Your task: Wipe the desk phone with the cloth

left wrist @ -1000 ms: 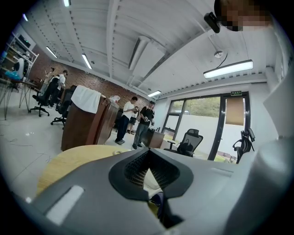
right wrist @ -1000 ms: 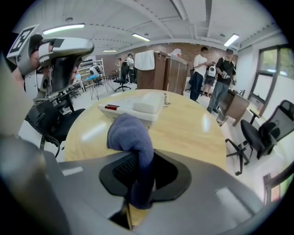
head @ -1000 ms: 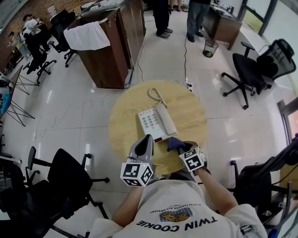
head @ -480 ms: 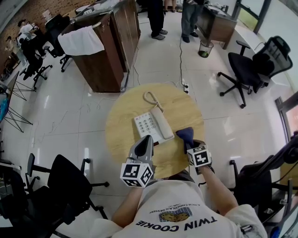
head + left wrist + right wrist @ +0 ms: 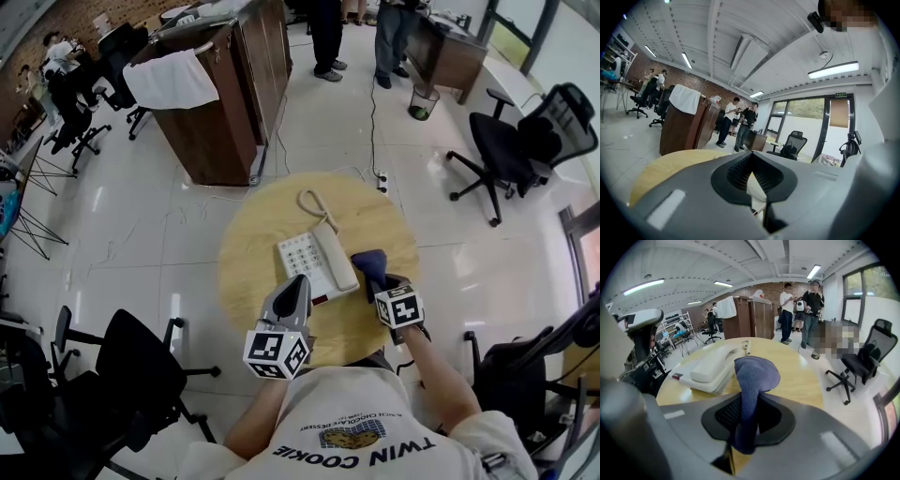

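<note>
Right tongs (image 5: 373,277) clamp the soft, limp cloth (image 5: 367,262) by one bunched end at the phone's (image 5: 317,265) 3 o'clock, mid-surface (image 5: 253,248), while left tongs (image 5: 298,287), together and empty, sit at its 6 o'clock; the light phone may well slide under wiping.

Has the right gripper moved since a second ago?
Yes. The right gripper, clamping the dark blue cloth, went from the white desk phone's near corner forward along its right side.
</note>
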`<state>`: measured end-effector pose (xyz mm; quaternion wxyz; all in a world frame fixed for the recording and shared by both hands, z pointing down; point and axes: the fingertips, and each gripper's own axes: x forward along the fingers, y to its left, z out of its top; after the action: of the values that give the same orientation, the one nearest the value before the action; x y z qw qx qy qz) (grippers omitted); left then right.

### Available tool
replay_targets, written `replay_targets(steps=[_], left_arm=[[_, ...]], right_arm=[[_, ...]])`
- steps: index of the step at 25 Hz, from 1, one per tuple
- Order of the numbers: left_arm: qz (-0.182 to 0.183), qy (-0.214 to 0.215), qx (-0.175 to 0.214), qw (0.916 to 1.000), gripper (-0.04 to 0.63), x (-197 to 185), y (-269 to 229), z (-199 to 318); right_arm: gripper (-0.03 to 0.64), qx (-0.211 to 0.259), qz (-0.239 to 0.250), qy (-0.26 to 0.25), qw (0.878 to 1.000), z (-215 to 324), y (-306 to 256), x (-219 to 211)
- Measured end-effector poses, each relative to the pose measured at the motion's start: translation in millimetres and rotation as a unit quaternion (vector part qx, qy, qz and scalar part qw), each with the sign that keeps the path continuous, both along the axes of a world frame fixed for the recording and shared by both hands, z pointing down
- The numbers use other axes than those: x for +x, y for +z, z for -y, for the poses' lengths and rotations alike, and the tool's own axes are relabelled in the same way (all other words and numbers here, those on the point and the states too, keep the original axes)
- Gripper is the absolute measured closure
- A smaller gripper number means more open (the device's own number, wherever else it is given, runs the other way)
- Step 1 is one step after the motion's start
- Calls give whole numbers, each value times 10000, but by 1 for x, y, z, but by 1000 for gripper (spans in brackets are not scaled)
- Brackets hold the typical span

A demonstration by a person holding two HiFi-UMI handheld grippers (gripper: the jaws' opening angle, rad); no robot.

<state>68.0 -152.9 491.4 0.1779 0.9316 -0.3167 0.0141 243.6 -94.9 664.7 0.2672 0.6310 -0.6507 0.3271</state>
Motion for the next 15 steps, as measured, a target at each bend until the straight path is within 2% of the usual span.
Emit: replay_targets(steps=[7,15], left_arm=[[54,-87,-51,9999,603,-7,4,12],[80,-170,-112,9998,603,-16,7,23]], right_arm=[[552,103,261,-114,9995,48,-7,4],[552,61,82,-406,9991,103,-6,7]])
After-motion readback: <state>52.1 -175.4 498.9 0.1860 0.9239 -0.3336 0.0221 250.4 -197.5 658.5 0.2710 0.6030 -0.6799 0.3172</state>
